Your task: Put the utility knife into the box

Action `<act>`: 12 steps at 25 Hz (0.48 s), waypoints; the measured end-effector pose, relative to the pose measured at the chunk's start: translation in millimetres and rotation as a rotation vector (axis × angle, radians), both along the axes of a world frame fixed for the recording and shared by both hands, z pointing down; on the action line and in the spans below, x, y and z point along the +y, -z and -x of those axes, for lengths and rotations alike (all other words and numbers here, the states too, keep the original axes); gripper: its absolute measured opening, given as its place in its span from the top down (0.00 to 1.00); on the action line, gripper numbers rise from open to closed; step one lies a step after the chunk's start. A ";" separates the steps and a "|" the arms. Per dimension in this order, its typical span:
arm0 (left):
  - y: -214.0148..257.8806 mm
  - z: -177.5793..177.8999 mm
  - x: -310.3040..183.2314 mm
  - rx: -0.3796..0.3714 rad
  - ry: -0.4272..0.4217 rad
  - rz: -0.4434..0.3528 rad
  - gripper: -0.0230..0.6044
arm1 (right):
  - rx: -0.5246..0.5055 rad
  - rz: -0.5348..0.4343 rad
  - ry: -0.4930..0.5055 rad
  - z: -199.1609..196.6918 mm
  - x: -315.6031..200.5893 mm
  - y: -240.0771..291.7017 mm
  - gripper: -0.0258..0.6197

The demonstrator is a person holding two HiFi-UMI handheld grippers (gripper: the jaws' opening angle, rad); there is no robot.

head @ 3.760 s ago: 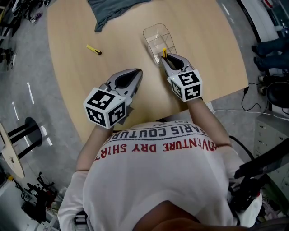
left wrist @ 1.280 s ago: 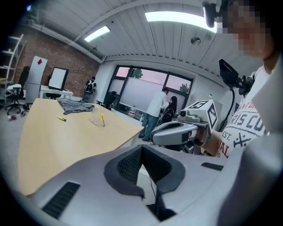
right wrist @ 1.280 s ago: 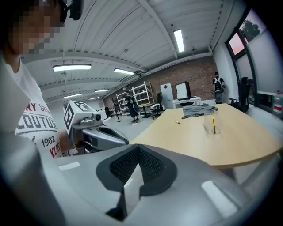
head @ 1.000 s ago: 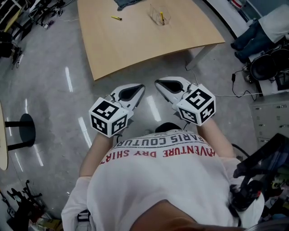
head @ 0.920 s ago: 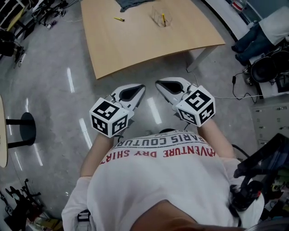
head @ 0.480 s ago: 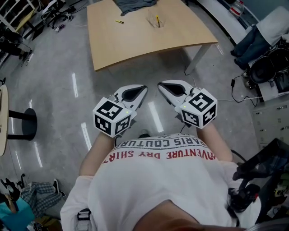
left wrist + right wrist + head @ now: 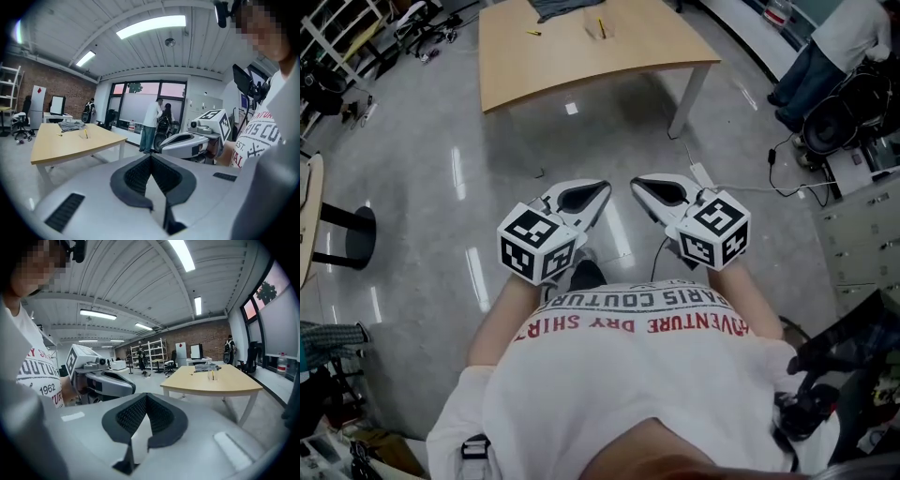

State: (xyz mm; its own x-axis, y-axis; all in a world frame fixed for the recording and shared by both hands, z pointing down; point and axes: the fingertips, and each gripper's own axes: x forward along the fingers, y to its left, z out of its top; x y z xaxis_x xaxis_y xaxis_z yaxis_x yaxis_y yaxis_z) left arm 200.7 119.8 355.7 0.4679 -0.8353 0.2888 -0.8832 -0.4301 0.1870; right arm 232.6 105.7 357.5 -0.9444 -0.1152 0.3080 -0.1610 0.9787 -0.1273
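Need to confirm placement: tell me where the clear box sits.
Head view, top centre: the clear box stands on the wooden table, beside the grey cloth, utility knife inside.

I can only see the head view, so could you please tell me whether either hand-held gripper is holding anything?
Observer: No; the left gripper view shows the left hand-held gripper with jaws together, nothing between them.
Operator: And the right one?
Observer: Its own view shows the right hand-held gripper likewise shut and empty.
Operator: Where is the knife?
Observer: From the side, the right gripper view shows the yellow utility knife standing on end in the clear box on the table.
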 end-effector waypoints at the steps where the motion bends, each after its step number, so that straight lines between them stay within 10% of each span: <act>1: 2.7 -6.6 8.5 -0.005 0.004 -0.003 0.96 | -0.005 -0.003 0.002 -6.5 9.0 2.9 0.96; 12: 17.4 -55.2 85.7 -0.032 0.020 -0.034 0.96 | -0.032 -0.034 0.031 -52.3 86.6 21.5 0.96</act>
